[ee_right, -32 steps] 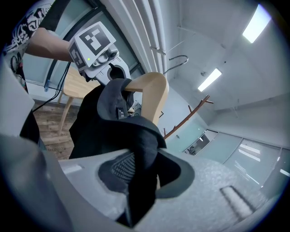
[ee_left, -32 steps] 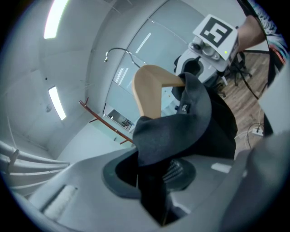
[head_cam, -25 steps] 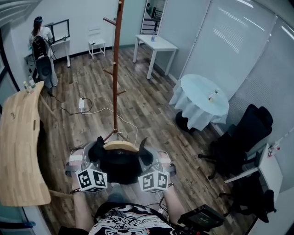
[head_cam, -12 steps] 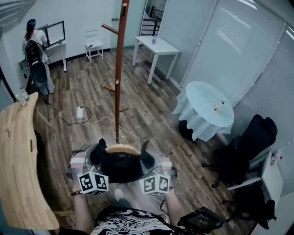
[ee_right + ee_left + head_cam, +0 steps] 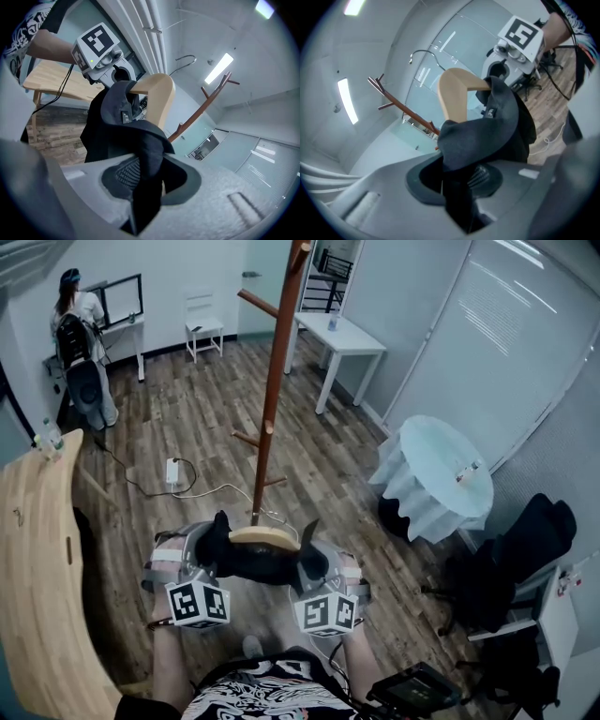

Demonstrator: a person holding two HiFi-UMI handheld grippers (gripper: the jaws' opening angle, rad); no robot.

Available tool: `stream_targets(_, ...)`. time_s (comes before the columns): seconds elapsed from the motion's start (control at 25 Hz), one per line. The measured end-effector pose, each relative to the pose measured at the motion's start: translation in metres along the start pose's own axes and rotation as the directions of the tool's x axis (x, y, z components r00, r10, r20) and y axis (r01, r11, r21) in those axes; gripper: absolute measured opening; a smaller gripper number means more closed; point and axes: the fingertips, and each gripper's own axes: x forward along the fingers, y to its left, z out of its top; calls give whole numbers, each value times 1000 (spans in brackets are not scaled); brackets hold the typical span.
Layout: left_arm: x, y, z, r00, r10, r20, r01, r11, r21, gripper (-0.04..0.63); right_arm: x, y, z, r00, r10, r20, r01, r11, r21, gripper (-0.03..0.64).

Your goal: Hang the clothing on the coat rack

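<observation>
Tabletop of pale wood (image 5: 37,549) is seen along the 9 o'clock edge of the head view. The left gripper (image 5: 214,545) is clenched on the 9 o'clock shoulder of a black garment (image 5: 262,563); dark cloth is pinched between its jaws in the left gripper view. The garment is draped over a wooden hanger (image 5: 265,538) and carried low before the person, above the plank floor. The brown coat rack (image 5: 274,399) rises just beyond it at 12 o'clock. The 3 o'clock shoulder is grasped likewise by the right gripper (image 5: 309,559), with fabric pressed between its jaws. A cloth-covered round table (image 5: 436,474) is placed at 2 o'clock.
</observation>
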Motion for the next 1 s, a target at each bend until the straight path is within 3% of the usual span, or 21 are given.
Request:
stream_targets(0.48,43,39,-12,1000,17,11,-17,1000,16,83,52,-24,11,1000,-14,12,14,1000,1,96)
stream_targets(1.0,98,44,-20,1000,-7,17,7,1000,20,83,100,-39,-11,1000,-11,-16,11,1000,19,95)
